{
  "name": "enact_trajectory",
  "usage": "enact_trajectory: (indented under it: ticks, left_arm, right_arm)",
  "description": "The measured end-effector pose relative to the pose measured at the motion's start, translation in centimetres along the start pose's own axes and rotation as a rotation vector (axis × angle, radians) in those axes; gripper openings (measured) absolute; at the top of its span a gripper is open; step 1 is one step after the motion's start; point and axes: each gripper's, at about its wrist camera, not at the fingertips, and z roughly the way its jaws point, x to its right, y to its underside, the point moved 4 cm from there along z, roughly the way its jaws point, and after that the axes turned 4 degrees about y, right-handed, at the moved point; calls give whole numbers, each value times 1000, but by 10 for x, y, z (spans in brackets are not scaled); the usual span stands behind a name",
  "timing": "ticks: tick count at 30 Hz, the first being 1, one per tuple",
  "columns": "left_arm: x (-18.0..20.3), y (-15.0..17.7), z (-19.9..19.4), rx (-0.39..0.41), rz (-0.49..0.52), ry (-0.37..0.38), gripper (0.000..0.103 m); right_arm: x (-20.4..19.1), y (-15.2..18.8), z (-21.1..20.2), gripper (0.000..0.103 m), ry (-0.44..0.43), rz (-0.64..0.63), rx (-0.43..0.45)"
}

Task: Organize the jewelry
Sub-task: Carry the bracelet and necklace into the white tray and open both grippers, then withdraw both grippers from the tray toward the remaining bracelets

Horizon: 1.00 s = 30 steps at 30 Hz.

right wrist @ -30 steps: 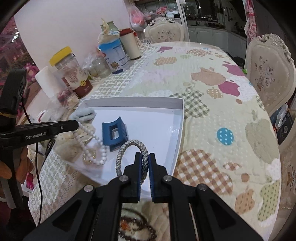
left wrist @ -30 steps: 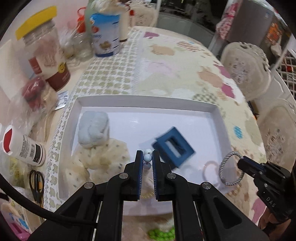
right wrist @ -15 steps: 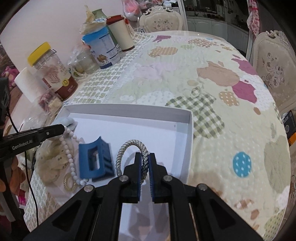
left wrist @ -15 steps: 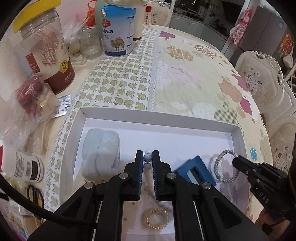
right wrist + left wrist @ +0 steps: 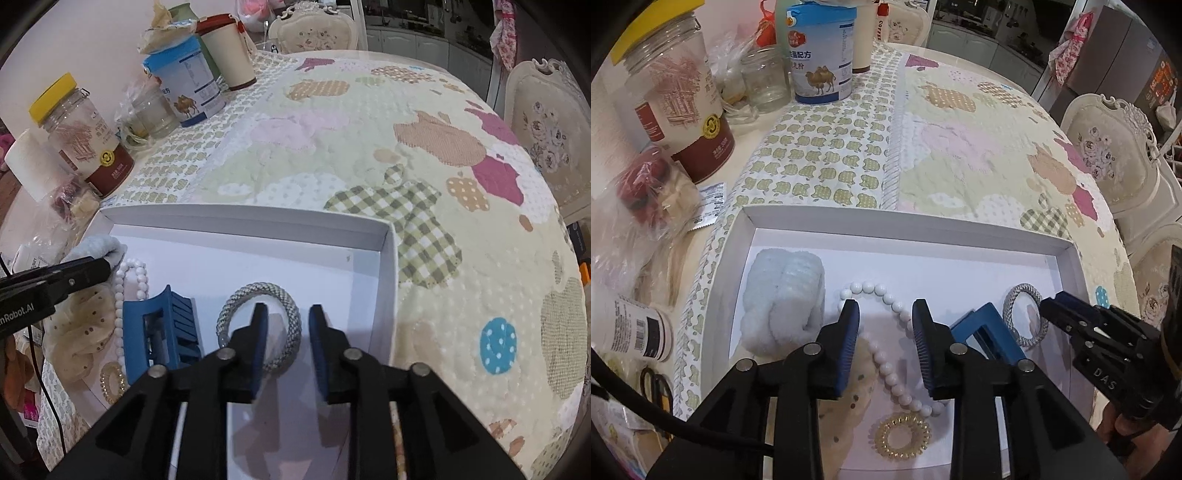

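Two grippers are held over the white tray [image 5: 923,230], jaws just parted. Between the left gripper's [image 5: 885,314] jaws the pearl necklace [image 5: 886,360] lies released; the silver bracelet [image 5: 258,326] lies loose under the right gripper [image 5: 286,314].

Between the left gripper [image 5: 885,314] tips, white bead necklace [image 5: 886,328]; right of them, blue plastic claw clip [image 5: 988,334], then silver braided hair ring [image 5: 1023,314], all in the white shallow tray [image 5: 908,225].

Crowded along the quilted tablecloth's [image 5: 960,147] far left edge: yellow-lidded jar [image 5: 676,107], small glass jar [image 5: 764,79], blue camel tin [image 5: 820,55], white bottle [image 5: 635,328], scissors [image 5: 659,387]; beyond, floral chairs [image 5: 554,136].
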Motion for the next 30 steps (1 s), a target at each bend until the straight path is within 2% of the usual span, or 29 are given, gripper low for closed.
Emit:
enact_trajectory:
  ticks: [8,12,16,30]
  left_arm:
    - [11,16,-23,26,24,-3,30]
    - [19,26,-40,50,47,-9,30]
    - [24,39,-57,74,65,-18,30]
    - [42,108,-109,126,81,-46,30]
  right_arm:
    - [2,9,-30,29,-1,6,41]
    - [-2,20,-53,34,-6,11,61]
    - [-8,34,-76,39,-18,14,80]
    - [-16,104,-142,44,-25,34,118]
